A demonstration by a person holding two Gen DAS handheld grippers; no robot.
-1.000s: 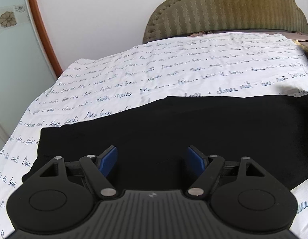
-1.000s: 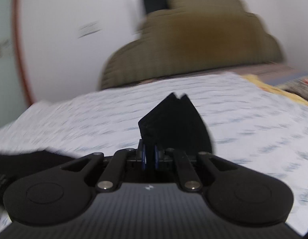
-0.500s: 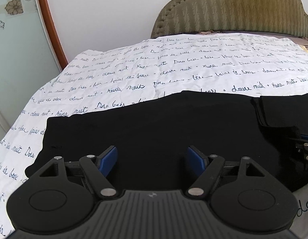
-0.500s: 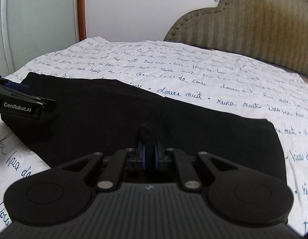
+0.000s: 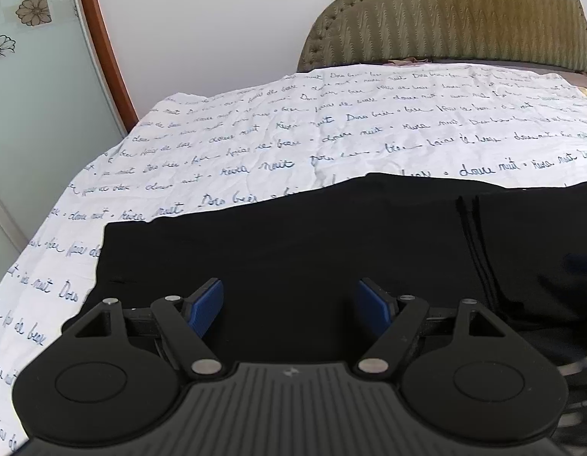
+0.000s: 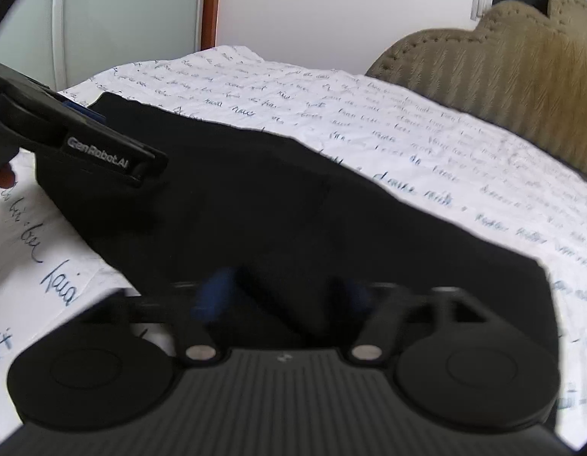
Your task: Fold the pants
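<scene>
The black fabric pants (image 5: 312,243) lie flat across the near part of a bed covered by a white sheet printed with blue handwritten script (image 5: 331,129), with an olive-green padded headboard (image 5: 456,19) rising against the white wall behind. In the left wrist view a folded layer of the pants lies on top at the right, its edge showing as a dark ridged line (image 5: 473,235) running across the cloth. The left gripper (image 5: 289,306) hovers just over the near edge of the pants with its blue-padded fingers (image 5: 206,306) spread wide apart and nothing between them. In the right wrist view, which is blurred, the right gripper (image 6: 282,296) sits over the pants with its blue fingers (image 6: 213,292) also apart, black cloth showing in the gap but not pinched. The left tool appears there at the far left above the cloth. A glass door with a brown wooden frame (image 5: 103,45) stands left of the bed.
</scene>
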